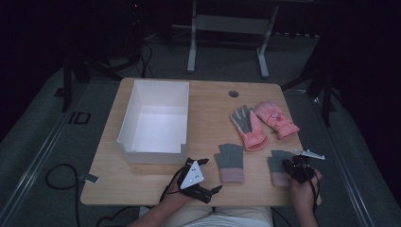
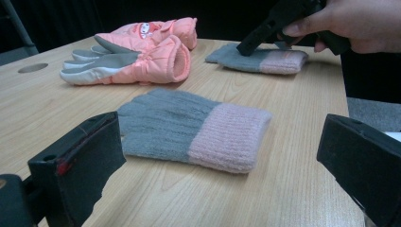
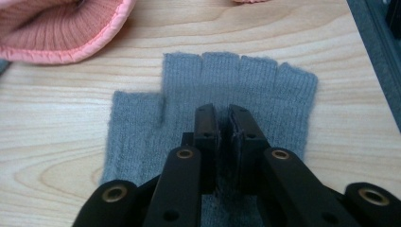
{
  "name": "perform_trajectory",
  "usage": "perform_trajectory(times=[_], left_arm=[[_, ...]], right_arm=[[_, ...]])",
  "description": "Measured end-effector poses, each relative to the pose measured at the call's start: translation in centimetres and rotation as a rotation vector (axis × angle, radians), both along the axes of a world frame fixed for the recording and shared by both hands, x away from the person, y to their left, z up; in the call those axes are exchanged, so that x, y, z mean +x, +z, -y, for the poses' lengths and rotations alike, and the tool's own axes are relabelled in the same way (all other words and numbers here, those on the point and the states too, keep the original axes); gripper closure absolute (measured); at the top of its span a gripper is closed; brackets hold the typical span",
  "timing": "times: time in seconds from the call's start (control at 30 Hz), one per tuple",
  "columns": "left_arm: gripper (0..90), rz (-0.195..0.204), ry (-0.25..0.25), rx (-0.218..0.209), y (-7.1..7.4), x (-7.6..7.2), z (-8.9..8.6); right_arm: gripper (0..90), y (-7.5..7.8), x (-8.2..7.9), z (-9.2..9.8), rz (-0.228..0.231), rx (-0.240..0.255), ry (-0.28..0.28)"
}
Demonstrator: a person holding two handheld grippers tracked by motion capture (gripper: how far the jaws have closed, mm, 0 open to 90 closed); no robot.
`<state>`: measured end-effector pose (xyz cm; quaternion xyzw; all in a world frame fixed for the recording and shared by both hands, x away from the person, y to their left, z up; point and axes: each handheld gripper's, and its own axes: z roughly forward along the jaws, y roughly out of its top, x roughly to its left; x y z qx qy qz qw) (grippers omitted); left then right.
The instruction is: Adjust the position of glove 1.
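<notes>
Two grey knit fingerless gloves with pink cuffs lie flat near the table's front edge. My right gripper (image 1: 287, 164) (image 3: 223, 113) points down onto the right grey glove (image 1: 278, 157) (image 3: 236, 80), its jaws almost together with a thin fold of grey knit pinched between the pads. The left gripper view has that gripper far off, tip on the same glove (image 2: 265, 59). My left gripper (image 1: 213, 175) (image 2: 217, 156) rests low on the table, open wide and aimed at the left grey glove (image 1: 230, 161) (image 2: 189, 125), which lies just beyond its jaws, untouched.
Two pink padded gloves (image 1: 250, 126) (image 1: 276, 118) (image 2: 137, 61) lie side by side behind the grey ones; one cuff (image 3: 61, 28) is near my right gripper. A white open box (image 1: 151, 153) stands at the table's left. The wooden table (image 1: 213, 104) has a cable hole at the back.
</notes>
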<state>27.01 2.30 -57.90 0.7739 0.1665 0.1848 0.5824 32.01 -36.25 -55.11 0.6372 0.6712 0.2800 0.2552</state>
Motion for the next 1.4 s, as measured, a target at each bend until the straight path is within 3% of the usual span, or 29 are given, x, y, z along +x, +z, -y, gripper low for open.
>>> perform_trajectory(times=[0.13, 0.3, 0.37, 0.5, 0.73, 1.0, 1.2, 1.4], left_arm=[[0.7, 0.000, 0.000, -0.004, 0.0, 0.0, 0.0], [0.7, 0.003, -0.005, 0.001, 0.0, -0.1, 0.0], [0.7, 0.001, -0.004, 0.002, 0.0, 0.0, 0.1], [0.7, -0.002, 0.000, -0.001, 0.0, 0.0, 0.1], [0.7, 0.002, -0.001, 0.004, 0.0, -0.1, 0.1], [0.7, 0.007, 0.001, 0.010, 0.0, -0.1, 0.1], [0.7, 0.013, -0.001, 0.012, 0.0, -0.2, 0.2], [0.7, 0.011, 0.001, 0.010, 0.0, -0.2, 0.1]], right_arm=[[73.3, 0.4, 0.1, 0.2, 0.007, -0.005, 0.050], [68.5, 2.1, 0.0, 0.9, 0.068, -0.079, 0.220], [64.9, 2.4, 0.3, 1.4, 0.054, -0.076, 0.277], [62.7, 2.4, 0.3, 1.9, 0.016, -0.074, 0.313], [57.0, 1.4, -0.3, 2.2, 0.000, -0.064, 0.299], [59.7, 0.3, -0.3, 2.2, -0.026, -0.077, 0.267], [77.5, 0.2, -0.3, 1.6, -0.025, -0.090, 0.228], [83.1, 0.7, -0.3, 1.2, -0.022, -0.094, 0.183]])
